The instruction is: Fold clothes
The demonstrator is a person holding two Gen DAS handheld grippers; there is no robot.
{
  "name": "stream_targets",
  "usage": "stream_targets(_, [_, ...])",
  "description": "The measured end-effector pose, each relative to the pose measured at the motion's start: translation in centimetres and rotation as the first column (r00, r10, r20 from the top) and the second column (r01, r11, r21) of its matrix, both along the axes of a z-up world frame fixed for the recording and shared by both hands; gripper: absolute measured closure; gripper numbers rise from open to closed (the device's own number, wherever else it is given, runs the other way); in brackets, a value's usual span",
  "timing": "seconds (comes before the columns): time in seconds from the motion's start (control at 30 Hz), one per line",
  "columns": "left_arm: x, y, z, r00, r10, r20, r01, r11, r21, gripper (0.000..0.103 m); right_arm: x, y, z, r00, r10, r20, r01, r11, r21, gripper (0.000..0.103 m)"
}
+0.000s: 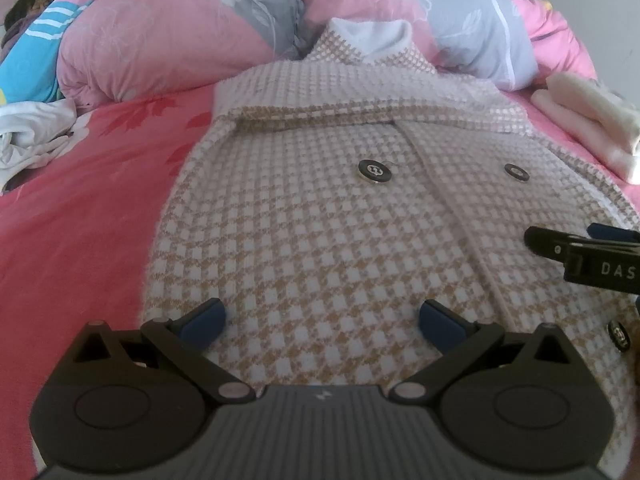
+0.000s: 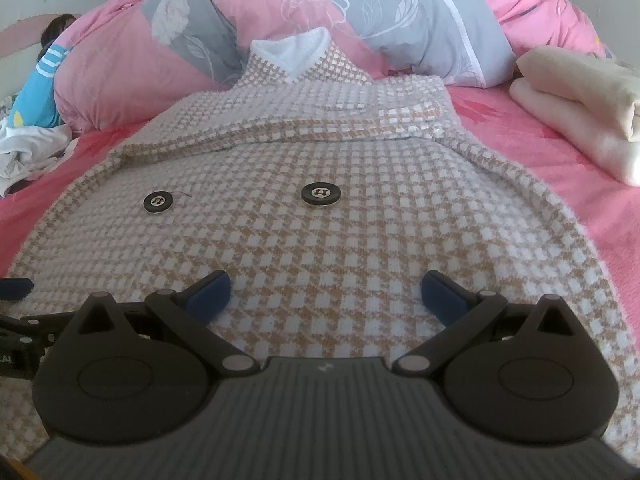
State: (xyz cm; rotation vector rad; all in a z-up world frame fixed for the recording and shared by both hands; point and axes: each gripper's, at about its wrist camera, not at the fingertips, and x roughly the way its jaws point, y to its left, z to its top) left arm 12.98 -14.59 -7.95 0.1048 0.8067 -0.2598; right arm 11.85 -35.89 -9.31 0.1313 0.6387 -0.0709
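**Q:** Coat position, please — where is it lying?

**R:** Coat (image 1: 320,216), checked in tan and white, lies flat on a pink bedsheet (image 1: 88,208), front side up, with its white-lined collar (image 1: 376,40) pointing away toward a rolled pink and grey quilt (image 1: 168,40). Two large black buttons (image 2: 320,195) sit across the chest. Sleeves look already folded in across the upper part of the coat, below the collar. To the right of the coat sits a small stack of folded cream cloth (image 2: 576,112); to the left of the coat, a crumpled white garment (image 1: 32,136).

**Q:** And the grippers?

**R:** Left gripper (image 1: 322,320) hovers over the coat's lower left half, its jaws spread wide and holding nothing. Right gripper (image 2: 326,290) hovers over the lower right half, jaws also wide and empty. Each appears at the edge of the other's view.

**Q:** How will the coat handle?

**R:** It looks thick, fuzzy and fairly heavy, soft yet with enough body to hold a crease. It should not slip. I would pinch the hem edge nearest the grippers, one gripper toward each corner, avoiding the hard buttons, and lift both sides evenly toward the collar.
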Motion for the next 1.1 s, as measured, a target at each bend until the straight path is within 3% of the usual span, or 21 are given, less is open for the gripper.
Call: stream_targets(1.1, [0.26, -0.48, 0.00, 1.000, 0.002, 0.000, -0.002, 0.999, 0.035, 0.000, -0.06, -0.18, -0.10, 1.000, -0.002, 0.014, 0.002, 1.000, 0.008, 0.001])
